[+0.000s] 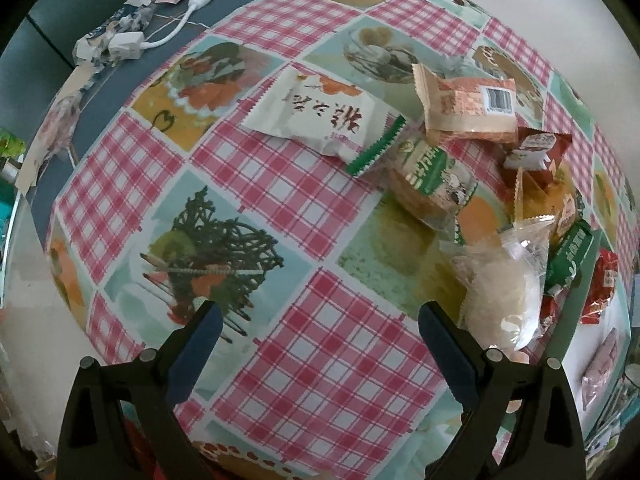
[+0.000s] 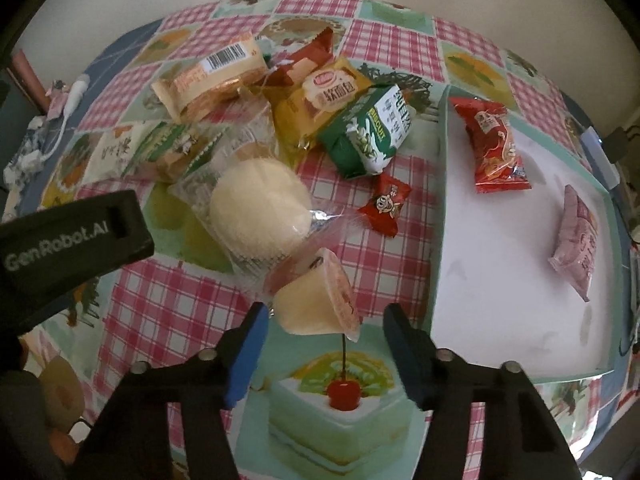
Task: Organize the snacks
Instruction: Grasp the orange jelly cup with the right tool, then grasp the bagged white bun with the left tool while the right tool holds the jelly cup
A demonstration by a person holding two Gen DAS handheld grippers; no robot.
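Note:
A pile of snacks lies on the checked tablecloth (image 2: 168, 312). It holds a round white bun in a clear bag (image 2: 260, 216), a green biscuit pack (image 2: 368, 132), a yellow bread pack (image 2: 320, 96), a barcoded orange cake (image 2: 212, 76) and a small red candy (image 2: 386, 208). A tilted jelly cup (image 2: 316, 300) sits between the fingers of my right gripper (image 2: 326, 316); both pads stand clear of it, so it is open. My left gripper (image 1: 320, 312) hangs open over bare cloth, left of the bun (image 1: 504, 292) and below a white packet (image 1: 320, 116).
A white tray with a teal rim (image 2: 440, 200) lies right of the pile and holds a red packet (image 2: 498, 148) and a pink packet (image 2: 578, 240). A white cable adapter (image 1: 128, 46) and crumpled wrappers (image 1: 120, 20) lie at the far left table edge.

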